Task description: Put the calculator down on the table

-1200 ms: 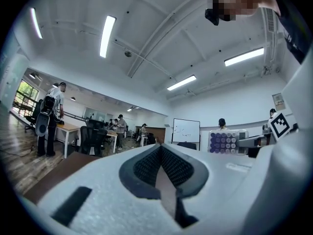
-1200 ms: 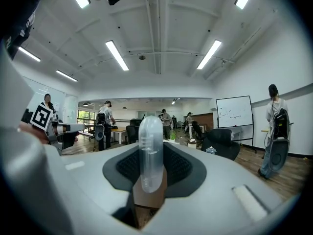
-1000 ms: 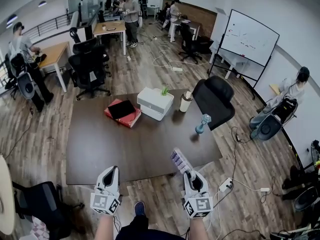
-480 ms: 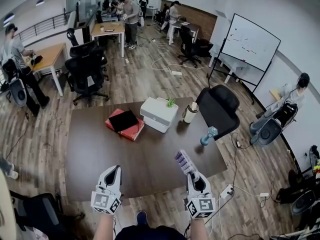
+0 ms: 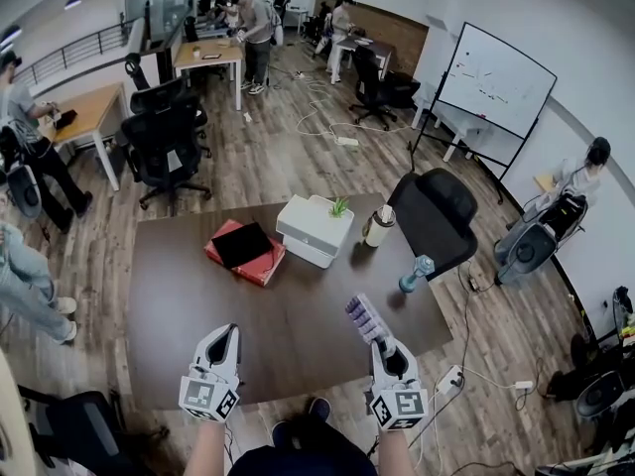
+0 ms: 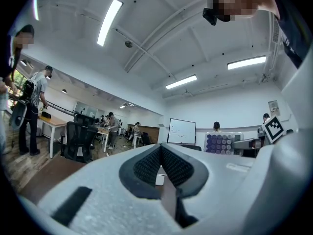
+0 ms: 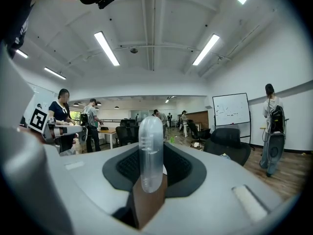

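The right gripper (image 5: pixel 383 344) squeezes the calculator (image 5: pixel 363 318) by one end and holds it out over the near edge of the tabletop (image 5: pixel 198 296). Its purple keys face the left gripper (image 5: pixel 226 336). That one is empty, just past the same edge, and its jaws seem pressed together.
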### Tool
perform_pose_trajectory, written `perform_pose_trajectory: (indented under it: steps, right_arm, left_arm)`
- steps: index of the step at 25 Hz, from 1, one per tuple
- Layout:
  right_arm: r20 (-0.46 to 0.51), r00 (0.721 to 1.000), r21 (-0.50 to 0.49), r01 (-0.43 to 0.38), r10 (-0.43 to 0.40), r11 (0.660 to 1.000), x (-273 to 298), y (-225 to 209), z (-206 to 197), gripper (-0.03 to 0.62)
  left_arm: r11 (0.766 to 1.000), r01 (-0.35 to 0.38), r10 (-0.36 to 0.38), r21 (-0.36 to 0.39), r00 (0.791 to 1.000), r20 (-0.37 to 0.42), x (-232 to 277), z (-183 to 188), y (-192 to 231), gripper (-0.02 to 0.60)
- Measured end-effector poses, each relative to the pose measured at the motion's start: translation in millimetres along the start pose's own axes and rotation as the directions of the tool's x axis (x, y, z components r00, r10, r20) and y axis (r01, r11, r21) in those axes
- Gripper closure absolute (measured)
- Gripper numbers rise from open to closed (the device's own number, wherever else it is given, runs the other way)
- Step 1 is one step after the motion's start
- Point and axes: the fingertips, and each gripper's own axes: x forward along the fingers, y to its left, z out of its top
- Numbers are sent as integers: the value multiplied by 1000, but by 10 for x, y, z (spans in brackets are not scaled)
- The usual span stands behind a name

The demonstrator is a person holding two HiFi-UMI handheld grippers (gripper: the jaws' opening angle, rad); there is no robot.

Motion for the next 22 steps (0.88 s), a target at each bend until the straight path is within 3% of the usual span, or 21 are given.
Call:
perform_pose_trajectory:
  steps: [22]
  right_arm:
    - [6,990,15,-141,141,990,1375,-453,-2,477]
  left_arm:
    - [995,-90,89,36,996,25,1140,-97,243,584]
